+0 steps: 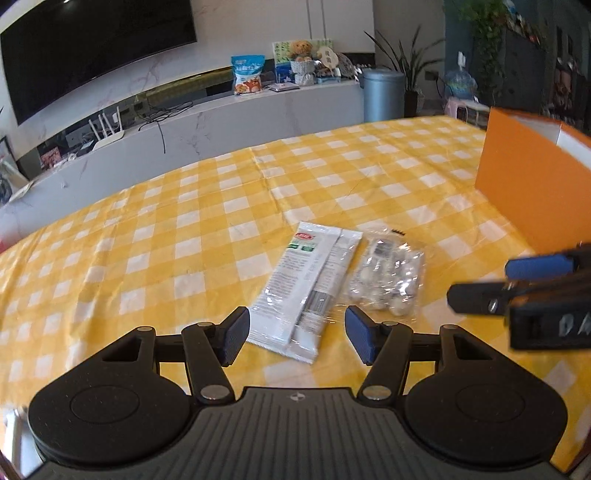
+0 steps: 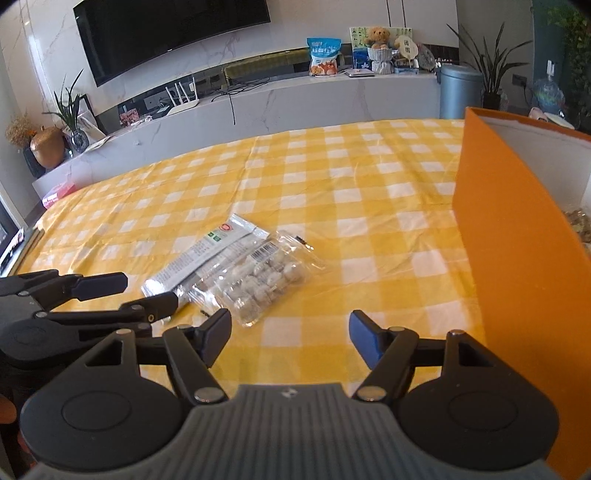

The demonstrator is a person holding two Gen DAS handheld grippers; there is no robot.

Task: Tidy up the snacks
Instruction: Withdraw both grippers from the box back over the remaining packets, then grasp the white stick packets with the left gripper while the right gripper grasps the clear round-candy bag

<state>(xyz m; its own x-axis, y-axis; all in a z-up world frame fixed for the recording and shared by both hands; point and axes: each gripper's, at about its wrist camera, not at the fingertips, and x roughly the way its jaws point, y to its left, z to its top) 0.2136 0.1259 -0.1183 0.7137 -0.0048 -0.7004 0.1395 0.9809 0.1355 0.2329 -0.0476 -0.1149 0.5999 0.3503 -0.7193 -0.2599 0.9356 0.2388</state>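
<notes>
I see both the left gripper (image 1: 297, 334) and right gripper (image 2: 290, 338) spread apart, empty, above the yellow checked tablecloth (image 1: 184, 221); a television (image 2: 166, 33) hangs beyond.

wall TV (image 2: 173, 33) — marble console (image 2: 295, 99) — grey bin (image 2: 460, 90) — potted plant (image 2: 491, 70)

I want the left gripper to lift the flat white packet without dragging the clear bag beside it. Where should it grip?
Probably the white packet's near short end, approached from straight ahead of the left gripper. That end lies between the open jaws and extends past the clear bag, which lies against its right long edge. The packet lies flat, so pinch the crimped seal.
</notes>
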